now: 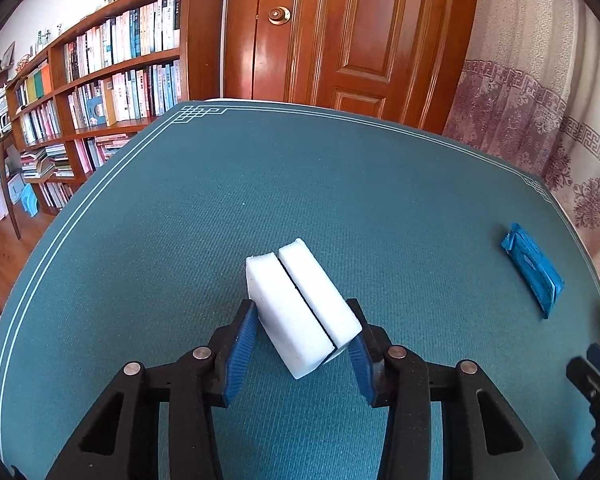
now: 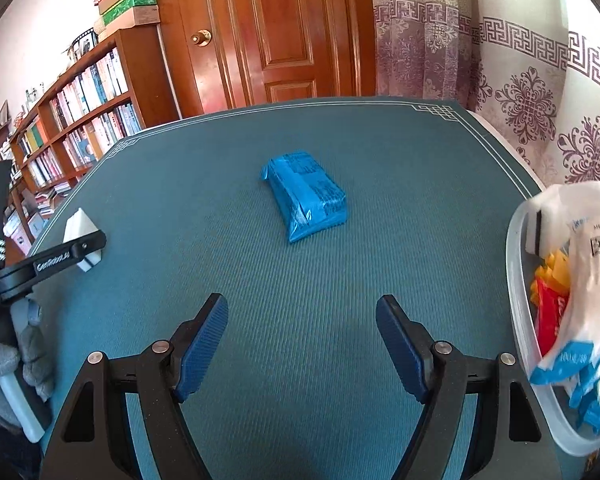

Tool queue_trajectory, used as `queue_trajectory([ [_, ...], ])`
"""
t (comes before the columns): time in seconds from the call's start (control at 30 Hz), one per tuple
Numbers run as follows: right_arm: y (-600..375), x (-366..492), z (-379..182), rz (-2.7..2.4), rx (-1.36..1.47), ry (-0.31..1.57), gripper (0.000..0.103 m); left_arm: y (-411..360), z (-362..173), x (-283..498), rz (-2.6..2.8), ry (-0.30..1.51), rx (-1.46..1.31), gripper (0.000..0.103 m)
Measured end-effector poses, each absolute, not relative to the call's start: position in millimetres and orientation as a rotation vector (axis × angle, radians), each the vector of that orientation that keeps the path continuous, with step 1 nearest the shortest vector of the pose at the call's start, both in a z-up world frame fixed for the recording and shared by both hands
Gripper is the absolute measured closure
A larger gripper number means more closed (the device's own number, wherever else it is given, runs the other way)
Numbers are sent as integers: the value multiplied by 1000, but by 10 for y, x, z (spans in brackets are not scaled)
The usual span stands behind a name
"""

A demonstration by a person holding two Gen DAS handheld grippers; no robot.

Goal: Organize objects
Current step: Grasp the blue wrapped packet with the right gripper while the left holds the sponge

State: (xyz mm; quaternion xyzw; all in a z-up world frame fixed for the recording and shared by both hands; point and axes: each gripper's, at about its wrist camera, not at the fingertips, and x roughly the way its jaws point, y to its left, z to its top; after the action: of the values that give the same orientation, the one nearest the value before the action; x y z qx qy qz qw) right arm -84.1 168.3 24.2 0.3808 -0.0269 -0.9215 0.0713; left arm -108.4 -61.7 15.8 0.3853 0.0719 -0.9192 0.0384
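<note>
Left wrist: left tool (image 1: 304,344) clamps the sponges (image 1: 300,304) by their long sides, light, squashy; right tool (image 2: 302,344) apart.

White lettering on the left gripper's (image 2: 85,258) black finger seems to read "GenRobot.AI" (small, slanted); the white packet (image 2: 580,280) in the tub carries two Chinese characters, cropped.

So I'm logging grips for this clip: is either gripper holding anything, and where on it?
The left gripper clamps the pair of white sponge blocks across their near end. The right gripper holds nothing; its jaws stand open.
</note>
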Motion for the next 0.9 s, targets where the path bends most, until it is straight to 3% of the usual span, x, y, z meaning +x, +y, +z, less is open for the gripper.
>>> queue_trajectory([
  [0.13,1741,-1197,252,-2757,1166,-150,25,-601,181,-1040,-2854,251,1175,57],
  [0.67,1667,-1977,193,-2708,1194,-131,27,-509,181,-1016,-2882,242,1179,57],
  [0.8,1522,-1967,155,-2700,1195,-12,42,-517,177,-1011,-2876,238,1173,57],
  [0.83,1498,-1959,156,-2703,1192,15,50,-516,177,-1010,-2876,238,1172,57],
  [0.9,1468,-1918,155,-2697,1193,28,54,-514,174,-1008,-2876,237,1172,57],
])
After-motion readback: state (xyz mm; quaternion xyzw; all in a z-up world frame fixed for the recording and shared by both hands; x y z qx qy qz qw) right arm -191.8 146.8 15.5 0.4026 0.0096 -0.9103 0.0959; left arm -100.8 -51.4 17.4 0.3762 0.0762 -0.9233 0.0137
